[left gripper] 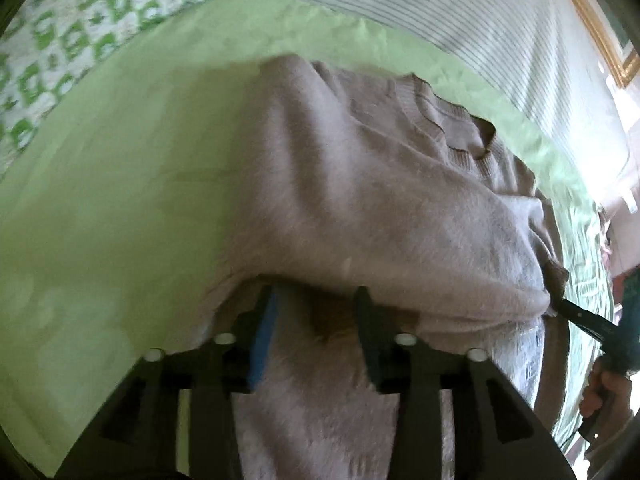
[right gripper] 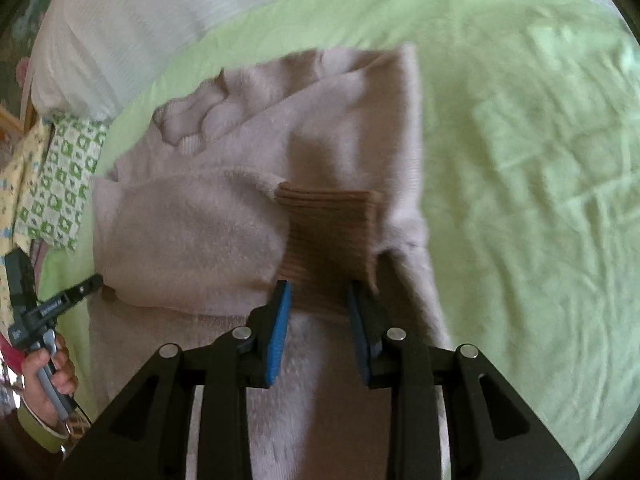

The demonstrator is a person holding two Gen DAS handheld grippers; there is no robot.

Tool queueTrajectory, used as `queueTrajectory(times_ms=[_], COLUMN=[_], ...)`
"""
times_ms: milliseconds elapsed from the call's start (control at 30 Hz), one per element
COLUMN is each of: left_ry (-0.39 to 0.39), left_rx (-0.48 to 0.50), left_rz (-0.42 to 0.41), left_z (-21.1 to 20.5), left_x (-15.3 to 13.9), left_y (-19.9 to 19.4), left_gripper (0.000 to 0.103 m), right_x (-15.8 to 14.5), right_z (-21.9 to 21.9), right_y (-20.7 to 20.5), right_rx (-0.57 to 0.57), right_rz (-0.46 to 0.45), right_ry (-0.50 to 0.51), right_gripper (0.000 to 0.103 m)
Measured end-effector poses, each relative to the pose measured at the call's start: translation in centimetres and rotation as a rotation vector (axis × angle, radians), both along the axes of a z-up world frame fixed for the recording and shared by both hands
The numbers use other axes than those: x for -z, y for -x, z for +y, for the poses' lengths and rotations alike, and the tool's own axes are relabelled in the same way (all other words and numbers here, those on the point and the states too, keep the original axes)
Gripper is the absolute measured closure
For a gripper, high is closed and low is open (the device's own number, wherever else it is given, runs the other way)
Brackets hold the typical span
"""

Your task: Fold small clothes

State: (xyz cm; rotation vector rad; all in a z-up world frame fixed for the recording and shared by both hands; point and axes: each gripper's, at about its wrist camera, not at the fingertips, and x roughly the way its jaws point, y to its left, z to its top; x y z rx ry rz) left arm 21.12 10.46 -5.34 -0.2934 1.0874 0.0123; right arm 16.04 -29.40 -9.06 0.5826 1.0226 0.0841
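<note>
A pale beige sweater (left gripper: pixel 360 200) (right gripper: pixel 200 232) lies partly folded on the green bed sheet (left gripper: pixel 100 200) (right gripper: pixel 520 160), both sleeves laid across its body. My left gripper (left gripper: pixel 316 296) stands open over one sleeve, whose brown ribbed cuff (left gripper: pixel 332 320) shows between the fingers without being pinched. My right gripper (right gripper: pixel 319 286) is open too, its tips at the near edge of the other brown cuff (right gripper: pixel 328 232), which lies flat. Each gripper shows in the other's view: the right gripper (left gripper: pixel 576 316) at the sweater's right edge, the left gripper (right gripper: pixel 80 288) at its left edge.
White striped bedding (left gripper: pixel 480 20) (right gripper: pixel 120 40) lies beyond the sweater. Green-patterned cloth (left gripper: pixel 60 40) (right gripper: pixel 60 184) sits at the bed's far side. A gilt frame (left gripper: pixel 600 40) hangs on the wall. A person's hands (left gripper: pixel 604 396) (right gripper: pixel 48 368) hold the grippers. Bare sheet spreads on both sides.
</note>
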Motion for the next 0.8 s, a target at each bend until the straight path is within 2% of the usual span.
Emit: queueTrajectory(times_ms=[67, 167, 333, 800], left_ry=[0.022, 0.039, 0.055, 0.058], left_rx=[-0.016, -0.028, -0.03, 0.015], left_rz=[-0.01, -0.01, 0.008, 0.071], left_z=[0.7, 1.1, 0.8, 0.9], left_x=[-0.6, -1.1, -0.9, 0.3], left_y=[1.7, 4.2, 8.7, 20.3], left_gripper=[0.058, 0.05, 0.045, 0.038], right_x=[-0.9, -2.0, -3.3, -2.3], right_z=[-0.6, -1.4, -0.9, 1.4], right_y=[1.3, 3.3, 6.3, 17.3], right_rx=[0.028, 0.05, 0.072, 0.096], right_rz=[-0.023, -0.053, -0.08, -0.049], right_ry=[-0.002, -0.006, -0.005, -0.032], right_gripper=[0.066, 0.063, 0.057, 0.056])
